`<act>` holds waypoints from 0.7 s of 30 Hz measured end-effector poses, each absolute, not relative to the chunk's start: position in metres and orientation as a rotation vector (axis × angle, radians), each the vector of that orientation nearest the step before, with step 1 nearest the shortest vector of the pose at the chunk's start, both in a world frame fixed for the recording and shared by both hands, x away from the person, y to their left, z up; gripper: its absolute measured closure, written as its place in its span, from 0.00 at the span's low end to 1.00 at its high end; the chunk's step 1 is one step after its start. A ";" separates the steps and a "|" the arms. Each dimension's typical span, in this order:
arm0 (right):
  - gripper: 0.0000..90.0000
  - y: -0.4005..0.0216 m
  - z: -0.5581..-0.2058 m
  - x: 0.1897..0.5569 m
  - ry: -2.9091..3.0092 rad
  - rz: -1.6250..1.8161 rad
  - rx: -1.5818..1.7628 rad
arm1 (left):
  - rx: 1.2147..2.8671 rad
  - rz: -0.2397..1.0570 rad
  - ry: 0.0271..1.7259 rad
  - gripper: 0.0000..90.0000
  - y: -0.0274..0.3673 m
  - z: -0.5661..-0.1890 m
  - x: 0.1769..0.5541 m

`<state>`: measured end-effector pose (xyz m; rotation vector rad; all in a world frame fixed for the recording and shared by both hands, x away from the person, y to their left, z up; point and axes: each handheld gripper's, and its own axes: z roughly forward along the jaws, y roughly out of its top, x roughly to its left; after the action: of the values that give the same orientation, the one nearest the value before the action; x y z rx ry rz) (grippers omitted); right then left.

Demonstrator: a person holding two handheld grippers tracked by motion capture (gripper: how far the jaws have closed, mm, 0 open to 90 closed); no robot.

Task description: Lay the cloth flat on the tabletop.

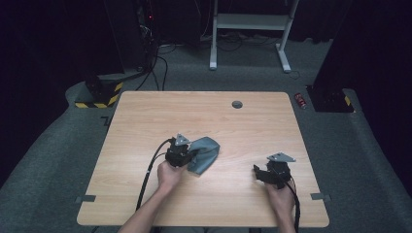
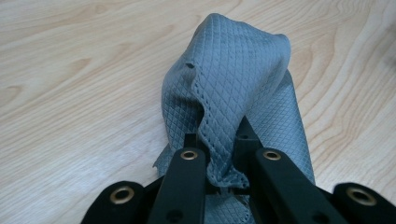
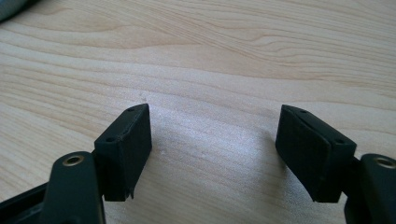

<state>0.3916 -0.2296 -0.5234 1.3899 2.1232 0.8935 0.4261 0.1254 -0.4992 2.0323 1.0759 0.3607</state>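
Two grippers work the wooden table (image 1: 145, 126): the left gripper (image 2: 219, 161) pinches a bunched grey cloth (image 2: 233, 88) near the table's middle, while the right gripper (image 3: 212, 149), jaws spread, hovers empty at the near right.

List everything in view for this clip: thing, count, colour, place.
cloth: one, grey-blue, quilted, bunched at table centre, pinched in the left gripper
table: one, light wood, with a grey grommet near its far edge
can: one, red, on the carpet off the table's far right corner
stand: one, white, on the floor beyond the table
left gripper: one, black, jaws shut on the cloth
right gripper: one, black, jaws open over bare wood
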 end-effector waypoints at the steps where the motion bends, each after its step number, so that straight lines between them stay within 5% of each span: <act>1: 0.30 -0.230 -0.523 0.392 2.123 0.893 1.390 | 2.035 0.355 1.076 0.96 0.122 -0.500 0.427; 21: 0.30 -0.229 -0.523 0.391 2.123 0.894 1.392 | 2.049 0.332 1.058 0.94 0.097 -0.509 0.429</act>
<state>0.3915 -0.2295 -0.5234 1.3921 2.1226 0.8939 0.4288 0.0966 -0.5090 2.0485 1.0580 0.3320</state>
